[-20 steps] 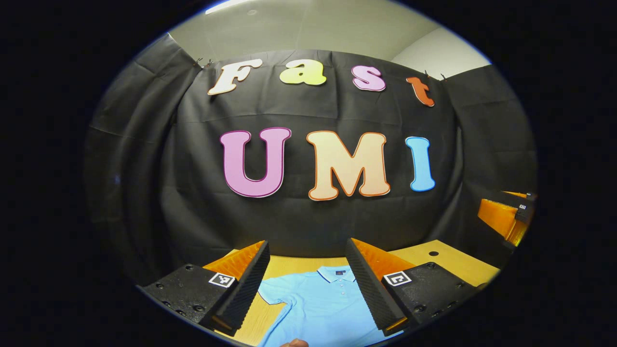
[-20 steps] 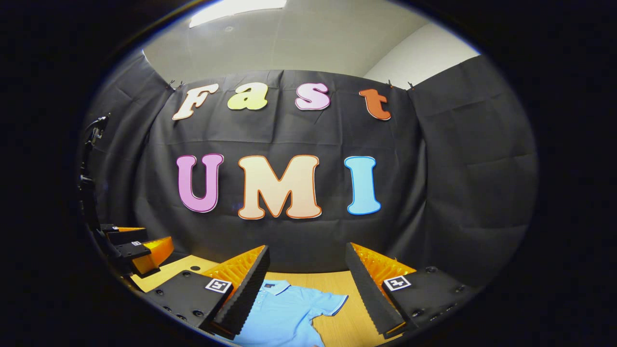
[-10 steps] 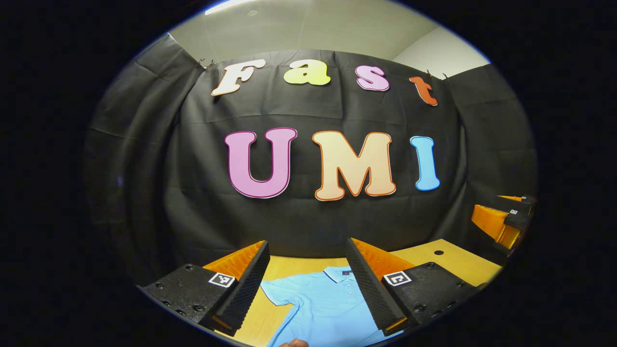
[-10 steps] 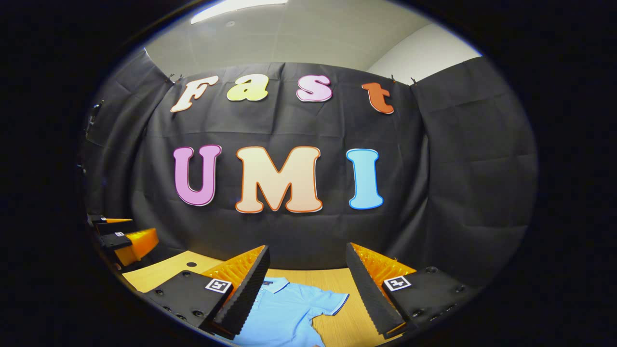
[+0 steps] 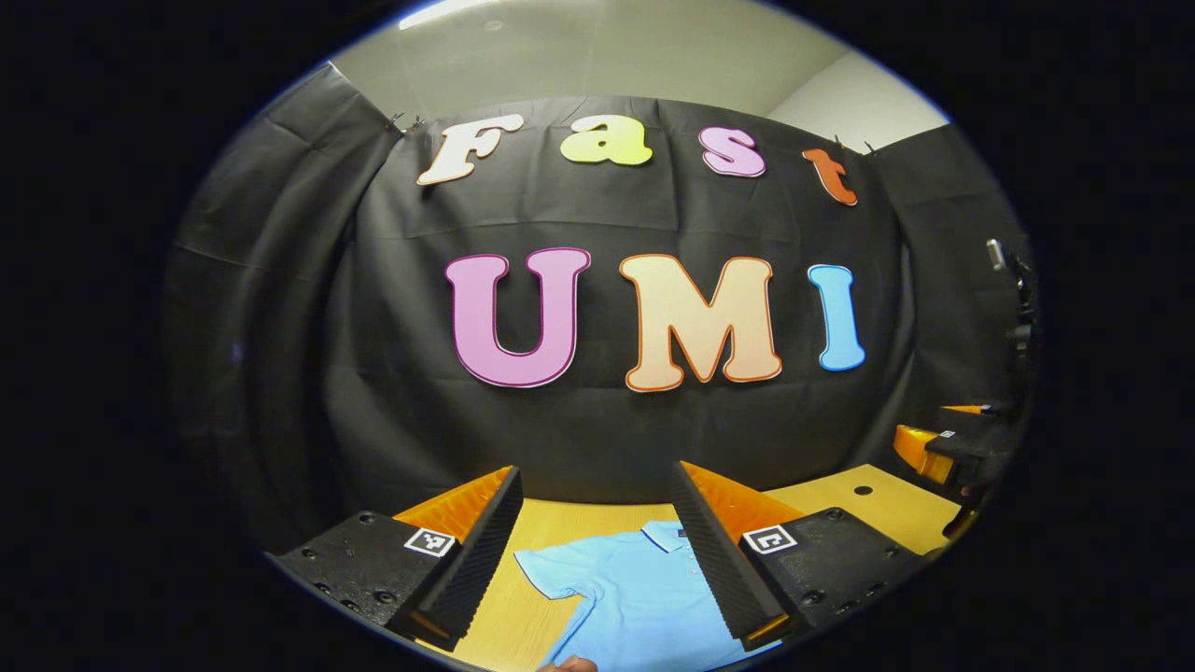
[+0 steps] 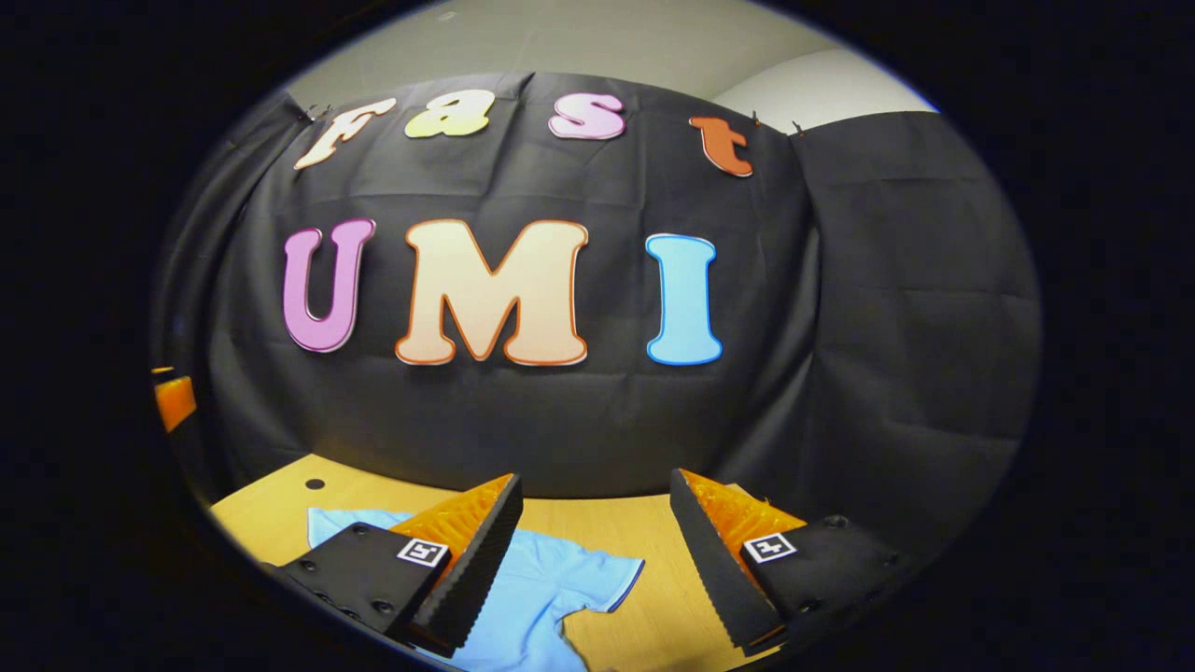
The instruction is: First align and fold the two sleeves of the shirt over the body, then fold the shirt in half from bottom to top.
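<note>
A light blue polo shirt (image 5: 635,597) lies flat on the wooden table (image 5: 868,509), collar toward the back wall. In the left gripper view its left sleeve (image 5: 551,569) spreads out between my fingers. My left gripper (image 5: 594,481) hovers above it, open and holding nothing. In the right gripper view the shirt (image 6: 537,597) shows its other sleeve (image 6: 607,579) out to the side. My right gripper (image 6: 594,485) is open above that sleeve, with nothing between its fingers. The right gripper (image 5: 938,448) also shows at the far right of the left gripper view.
The black cloth wall stands close behind the table. A small round hole (image 5: 863,489) sits in the tabletop near the back, and it shows again as the hole (image 6: 315,484) in the right gripper view. A fingertip of a hand (image 5: 569,665) peeks in at the bottom edge.
The right gripper has tipped downward and swung right, so more table and shirt show. The left gripper has turned slightly left. Each gripper has slid toward the edge of the other's view.
</note>
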